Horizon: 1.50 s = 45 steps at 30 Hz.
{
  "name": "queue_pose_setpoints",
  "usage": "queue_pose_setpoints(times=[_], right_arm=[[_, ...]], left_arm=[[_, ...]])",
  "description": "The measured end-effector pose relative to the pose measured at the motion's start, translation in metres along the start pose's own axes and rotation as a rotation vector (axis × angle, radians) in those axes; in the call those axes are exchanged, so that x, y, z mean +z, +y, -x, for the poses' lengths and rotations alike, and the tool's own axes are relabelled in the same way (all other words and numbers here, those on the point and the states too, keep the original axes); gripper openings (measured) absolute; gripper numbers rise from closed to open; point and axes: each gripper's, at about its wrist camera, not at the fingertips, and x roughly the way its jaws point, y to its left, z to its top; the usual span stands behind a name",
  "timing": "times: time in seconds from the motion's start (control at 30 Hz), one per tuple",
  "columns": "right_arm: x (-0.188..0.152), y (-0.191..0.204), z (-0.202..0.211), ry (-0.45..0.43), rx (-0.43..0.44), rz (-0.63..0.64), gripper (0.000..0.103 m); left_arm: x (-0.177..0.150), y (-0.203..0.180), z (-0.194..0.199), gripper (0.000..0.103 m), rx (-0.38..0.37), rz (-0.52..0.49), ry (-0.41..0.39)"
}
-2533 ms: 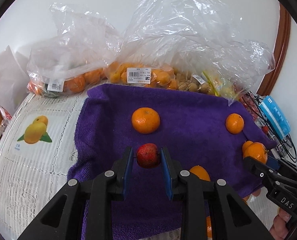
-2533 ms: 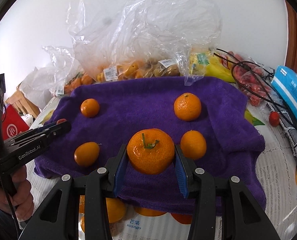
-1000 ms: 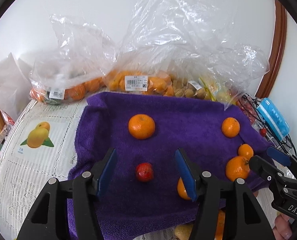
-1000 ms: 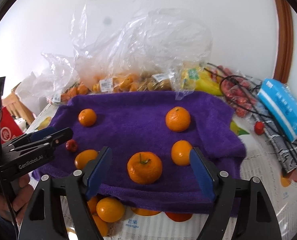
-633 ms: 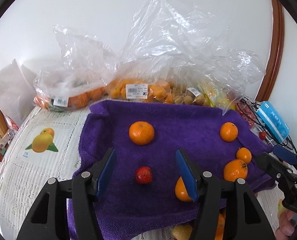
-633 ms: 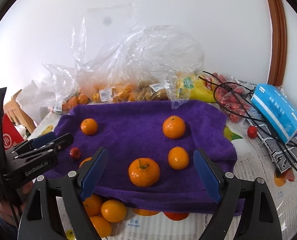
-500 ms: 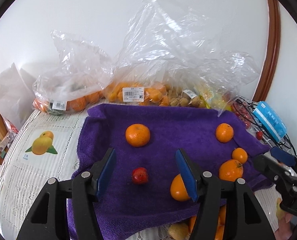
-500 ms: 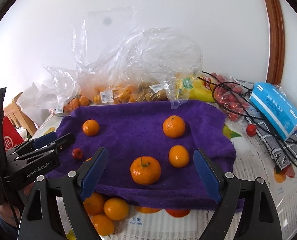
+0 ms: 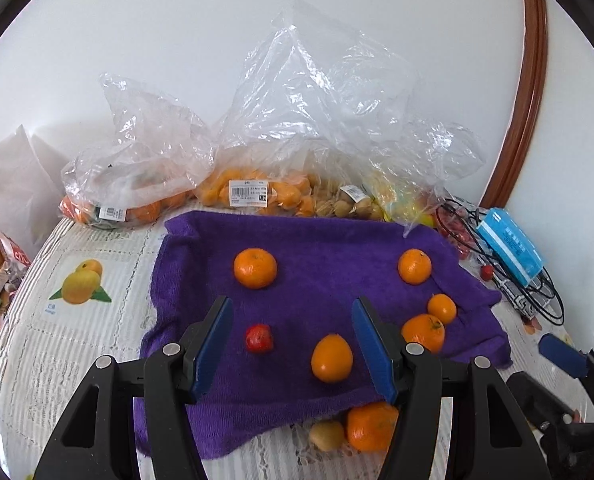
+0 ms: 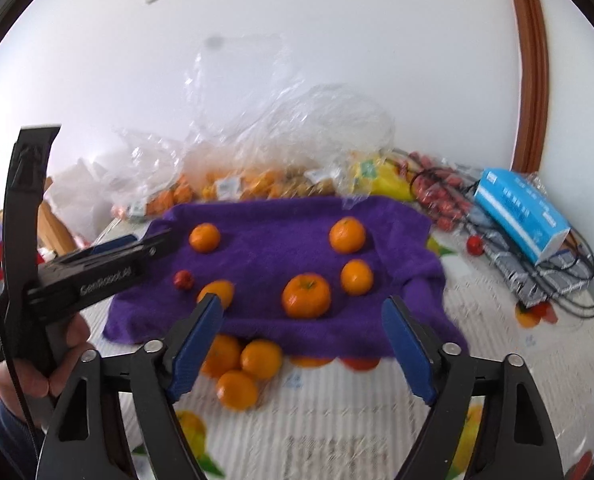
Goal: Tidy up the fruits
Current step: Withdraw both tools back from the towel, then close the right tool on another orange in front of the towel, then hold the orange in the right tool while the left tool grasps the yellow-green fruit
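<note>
Purple terry towel (image 9: 321,240) fills your left wrist view, spread on the white patterned tablecloth (image 9: 77,340). Your left gripper (image 9: 289,340) hovers over its near edge, blue pads apart and empty; the small red fruit (image 9: 259,337) and an oval orange fruit (image 9: 331,358) lie on the towel between them. In the right wrist view, your right gripper (image 10: 303,340) has just been narrowing, yet its fingers stand apart, holding nothing. The stemmed round orange (image 10: 306,295) sits on the towel beyond them, loose oranges (image 10: 239,368) lie on the cloth nearer.
</note>
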Motion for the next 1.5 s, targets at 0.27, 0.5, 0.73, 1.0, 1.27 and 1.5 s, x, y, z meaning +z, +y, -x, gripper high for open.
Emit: queue_pose_setpoints(times=[0.27, 0.5, 0.73, 1.0, 1.27, 1.5], right_arm=[[-0.042, 0.018, -0.018, 0.120, 0.039, -0.012, 0.055], [-0.062, 0.033, -0.038, 0.173, 0.073, -0.002, 0.047], [-0.063, 0.042, -0.059, 0.225, 0.062, 0.017, 0.042], [-0.063, 0.030, -0.033, 0.180, 0.096, 0.020, 0.033], [-0.064, -0.016, -0.011, 0.129, -0.017, 0.022, 0.033], [-0.068, -0.036, -0.021, 0.134, -0.029, -0.003, 0.033]], left_arm=[[-0.039, 0.014, 0.024, 0.062, 0.013, -0.026, 0.073], [-0.073, 0.048, 0.035, 0.063, 0.051, -0.005, 0.150], [-0.081, 0.061, 0.038, 0.063, 0.026, 0.026, 0.185], [-0.082, 0.033, 0.028, 0.062, -0.029, -0.008, 0.188], [-0.077, 0.003, 0.000, 0.062, -0.068, -0.050, 0.207], [-0.074, -0.001, -0.018, 0.051, -0.064, -0.042, 0.214]])
